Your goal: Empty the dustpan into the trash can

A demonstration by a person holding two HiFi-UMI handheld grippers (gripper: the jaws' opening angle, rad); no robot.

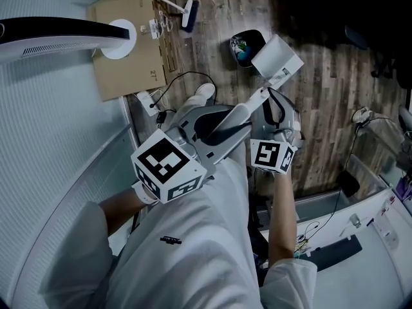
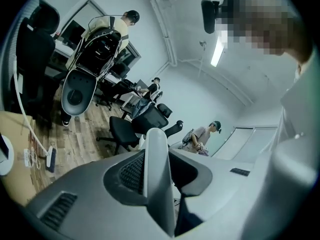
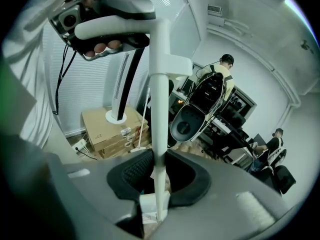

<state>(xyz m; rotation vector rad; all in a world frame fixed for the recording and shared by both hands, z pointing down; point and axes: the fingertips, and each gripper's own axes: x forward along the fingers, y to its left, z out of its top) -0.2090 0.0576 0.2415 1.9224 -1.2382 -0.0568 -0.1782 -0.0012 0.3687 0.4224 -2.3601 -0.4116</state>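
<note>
A white long-handled dustpan point(image 1: 278, 58) hangs tilted beside the black trash can point(image 1: 248, 47), which stands on the wooden floor with bits of rubbish in it. Its white handle point(image 1: 248, 105) runs back toward me. My left gripper point(image 1: 215, 137) is shut on the handle's upper end, which stands upright between the jaws point(image 2: 157, 184). My right gripper point(image 1: 273, 108) is shut on the handle lower down, nearer the pan. In the right gripper view the handle point(image 3: 159, 109) crosses the jaws point(image 3: 159, 184), and a white piece of the pan point(image 3: 150, 209) shows below them.
A cardboard box point(image 1: 129, 44) with a fan's round white base point(image 1: 119, 38) stands left of the can. A brush head point(image 1: 190, 15) and a power strip point(image 1: 148, 102) with cables lie on the floor. Office chairs point(image 2: 142, 124), desks and people fill the room behind.
</note>
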